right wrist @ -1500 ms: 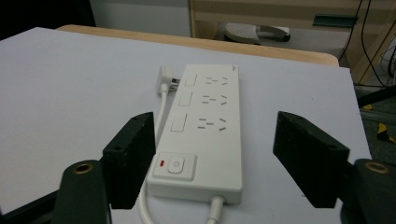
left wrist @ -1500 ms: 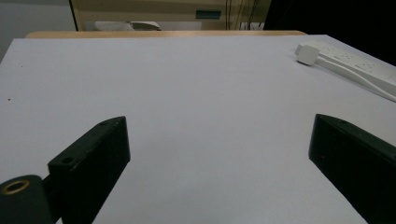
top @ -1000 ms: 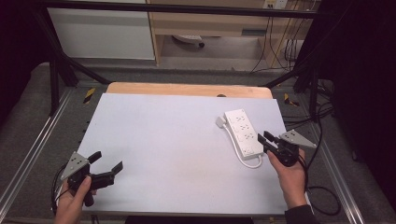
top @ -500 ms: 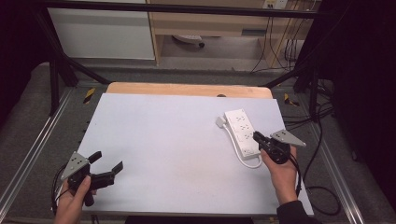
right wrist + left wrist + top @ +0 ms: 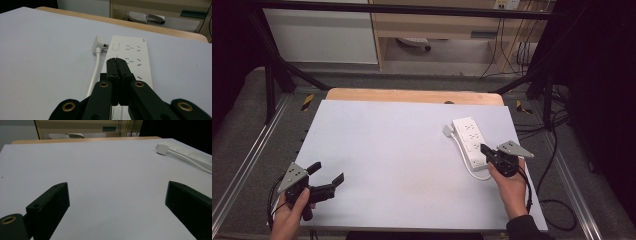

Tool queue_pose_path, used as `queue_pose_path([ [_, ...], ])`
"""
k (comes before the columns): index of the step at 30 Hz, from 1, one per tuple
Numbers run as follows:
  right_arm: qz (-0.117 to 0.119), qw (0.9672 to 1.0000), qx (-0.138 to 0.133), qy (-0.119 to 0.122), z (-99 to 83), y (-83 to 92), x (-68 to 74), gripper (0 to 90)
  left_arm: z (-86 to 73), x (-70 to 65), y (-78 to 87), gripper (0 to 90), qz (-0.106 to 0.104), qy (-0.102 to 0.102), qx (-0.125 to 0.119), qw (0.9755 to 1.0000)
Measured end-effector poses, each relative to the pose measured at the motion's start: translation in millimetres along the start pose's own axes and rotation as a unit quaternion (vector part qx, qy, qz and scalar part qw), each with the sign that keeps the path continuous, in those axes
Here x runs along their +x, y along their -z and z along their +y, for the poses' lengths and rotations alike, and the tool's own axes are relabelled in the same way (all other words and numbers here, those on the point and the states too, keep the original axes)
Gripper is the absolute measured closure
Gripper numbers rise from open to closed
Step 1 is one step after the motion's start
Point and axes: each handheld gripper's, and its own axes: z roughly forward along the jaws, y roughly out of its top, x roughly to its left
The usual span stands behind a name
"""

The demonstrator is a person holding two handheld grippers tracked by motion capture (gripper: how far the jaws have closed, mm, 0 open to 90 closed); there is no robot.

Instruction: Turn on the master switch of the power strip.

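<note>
Claws working at the white power strip (image 5: pixel 470 140)
Right claw (image 5: pixel 484 149) is hovering over its near end, jaws having just closed together on nothing; left claw (image 5: pixel 328 176) is gaping wide, empty, over the counter (image 5: pixel 392 145).

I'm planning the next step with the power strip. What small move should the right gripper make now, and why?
Probably lower the right gripper onto the power strip to press or steady it: the jaws, just closing, are shut with nothing between them and sit over the strip's near half, while the left gripper stands open far off.
</note>
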Motion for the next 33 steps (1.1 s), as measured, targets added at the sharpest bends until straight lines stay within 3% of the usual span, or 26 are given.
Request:
queue_pose_path([
  [7,0.010,0.9997,0.009,-0.019,-4.6,-3.3,0.3,90.0,0.1,-0.2,0.3,5.6,-0.003,-0.003,-0.001,1.0000],
  [19,0.008,0.9995,0.026,-0.015,-9.1,-8.8,1.0,90.0,0.2,-0.5,0.1,5.8,-0.004,-0.005,0.001,1.0000],
  [33,0.005,0.9977,0.065,-0.018,-16.5,-12.6,0.5,90.0,-0.1,-0.1,-0.1,5.9,-0.003,-0.006,0.002,1.0000],
])
